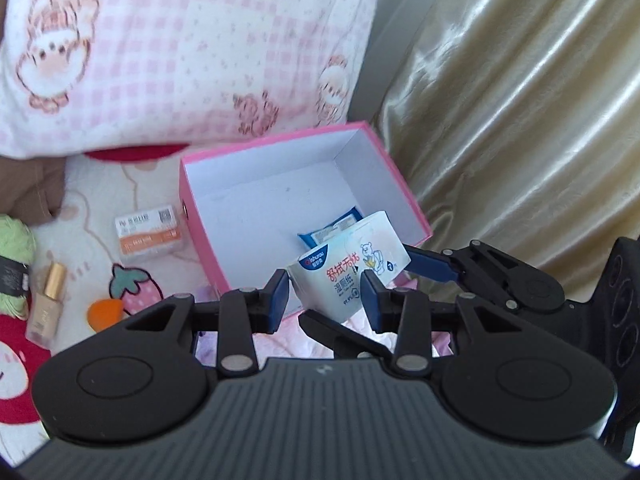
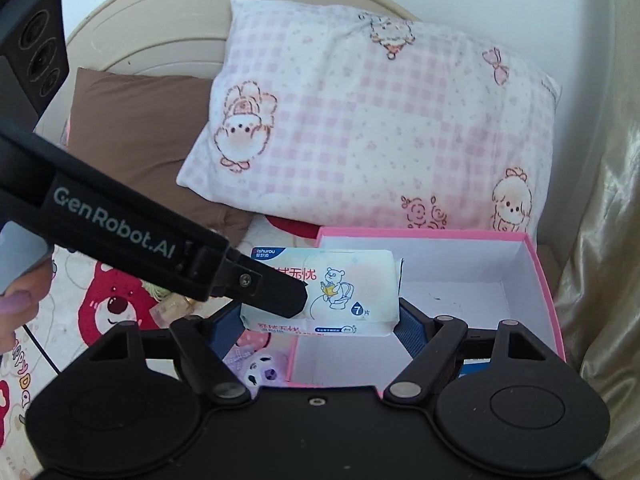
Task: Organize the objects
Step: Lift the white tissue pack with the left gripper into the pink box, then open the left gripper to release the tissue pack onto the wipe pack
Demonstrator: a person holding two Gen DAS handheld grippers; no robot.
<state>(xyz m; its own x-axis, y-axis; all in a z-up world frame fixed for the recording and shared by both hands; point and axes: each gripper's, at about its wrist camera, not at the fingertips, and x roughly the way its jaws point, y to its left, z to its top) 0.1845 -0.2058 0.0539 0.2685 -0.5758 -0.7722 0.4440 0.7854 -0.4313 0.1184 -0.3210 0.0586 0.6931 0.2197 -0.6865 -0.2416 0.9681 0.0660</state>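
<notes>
A soft white plastic pack of wet wipes [image 2: 320,292], printed with a blue cartoon bear and red lettering, is held above the near left corner of an open pink cardboard box [image 2: 536,280] with smooth white inner walls. The right hand-held gripper [image 2: 320,328] pinches the pack by its two short ends between ribbed blue pads. The left hand-held gripper [image 1: 326,296], black with blue pads, is closed on the same pack from 9 o'clock in the right view, one dark finger lying across the pack's printed face.

Inside the box, at about 5 o'clock on its floor, lies a flat blue packet [image 1: 332,228]. The box sits on a bed sheet [image 1: 100,184] printed with strawberries and red bears. At 9 o'clock from the box rest an orange and white carton [image 1: 149,233], a glass bottle of beige liquid with a gold cap [image 1: 46,304], and a ball of fuzzy green yarn [image 1: 14,268]. A plump pink checked pillow [image 2: 372,120] lies beyond at 12 o'clock, glossy gold curtain fabric [image 1: 520,100] at 3 o'clock.
</notes>
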